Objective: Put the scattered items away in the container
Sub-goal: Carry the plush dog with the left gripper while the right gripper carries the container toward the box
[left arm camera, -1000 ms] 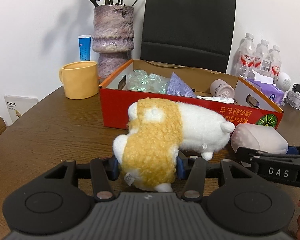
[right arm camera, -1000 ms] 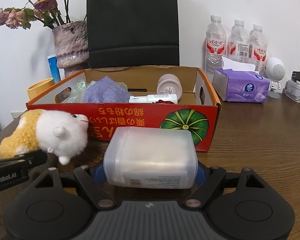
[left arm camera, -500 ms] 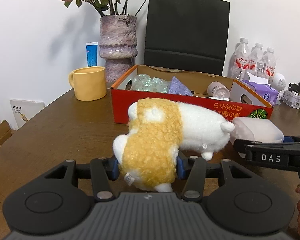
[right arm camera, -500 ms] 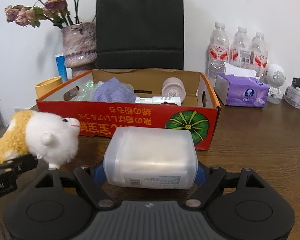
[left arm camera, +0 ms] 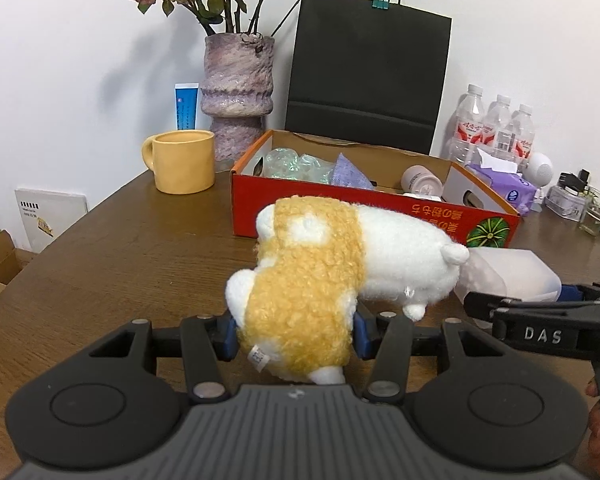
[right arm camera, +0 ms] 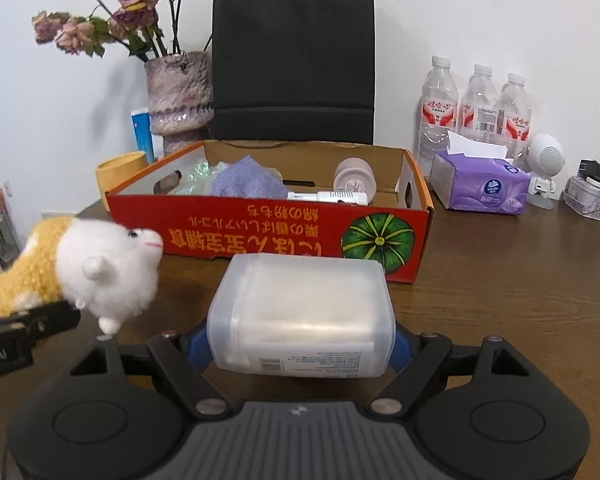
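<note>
Left gripper (left arm camera: pixel 294 334) is clamping the plush toy (left arm camera: pixel 320 280) across its tan curly middle, blue pads sinking into the pile on both sides, white head end sticking out forward and to the right, well short of the near long wall of the red cardboard box (left arm camera: pixel 340 210); right gripper (right arm camera: pixel 300 338) is squeezing the frosted plastic container (right arm camera: pixel 302 314) by its two short ends, jaws standing wide on it, label side facing down toward the camera, sitting in front of the box's near wall toward its right corner. Both items are hanging above the brown table (left arm camera: pixel 112 256), not in the box yet. Plush is looking light and very soft, compressing under the pads, so a grip at the thick middle is probably the safe spot; holding by a leg or ear would likely let it flop or slip. Container is looking rigid, smooth and likely slippery, contents unclear through the cloudy wall, so weight is hard to judge; flat ends are the sensible hold, pads low near its rear half may let the front tip down. Box is already holding a purple cloth (right arm camera: pixel 246 184), a clear crinkly bag (left arm camera: pixel 296 162), a white tube (right arm camera: pixel 328 197) and a pinkish jar (right arm camera: pixel 354 176); free floor is looking limited toward its right near corner
</note>
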Available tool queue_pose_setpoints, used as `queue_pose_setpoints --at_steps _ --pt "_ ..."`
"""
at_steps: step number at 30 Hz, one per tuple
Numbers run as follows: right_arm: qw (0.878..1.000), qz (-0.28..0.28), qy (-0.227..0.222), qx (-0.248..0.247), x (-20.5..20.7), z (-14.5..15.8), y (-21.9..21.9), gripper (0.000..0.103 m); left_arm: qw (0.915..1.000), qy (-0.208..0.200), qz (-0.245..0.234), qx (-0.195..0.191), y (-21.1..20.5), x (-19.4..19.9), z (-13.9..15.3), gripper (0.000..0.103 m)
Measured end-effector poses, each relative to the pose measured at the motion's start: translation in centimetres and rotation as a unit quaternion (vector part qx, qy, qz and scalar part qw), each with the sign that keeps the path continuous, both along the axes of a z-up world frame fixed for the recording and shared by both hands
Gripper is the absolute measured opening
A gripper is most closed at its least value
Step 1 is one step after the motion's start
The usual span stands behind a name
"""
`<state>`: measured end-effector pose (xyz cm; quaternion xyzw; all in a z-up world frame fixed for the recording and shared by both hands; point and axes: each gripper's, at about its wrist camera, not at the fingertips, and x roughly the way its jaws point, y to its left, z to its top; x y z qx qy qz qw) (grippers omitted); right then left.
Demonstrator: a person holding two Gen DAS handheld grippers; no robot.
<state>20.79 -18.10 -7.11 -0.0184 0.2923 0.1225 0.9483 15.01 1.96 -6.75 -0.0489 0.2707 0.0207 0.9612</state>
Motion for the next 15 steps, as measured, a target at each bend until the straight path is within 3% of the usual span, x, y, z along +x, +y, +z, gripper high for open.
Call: queue_pose_setpoints --at_steps 15 --pt "1.000 -0.005 0.007 0.010 -2.9 3.5 0.2 0.081 0.9996 0.015 -0.023 -0.008 1.4 -2.1 2.9 0.051"
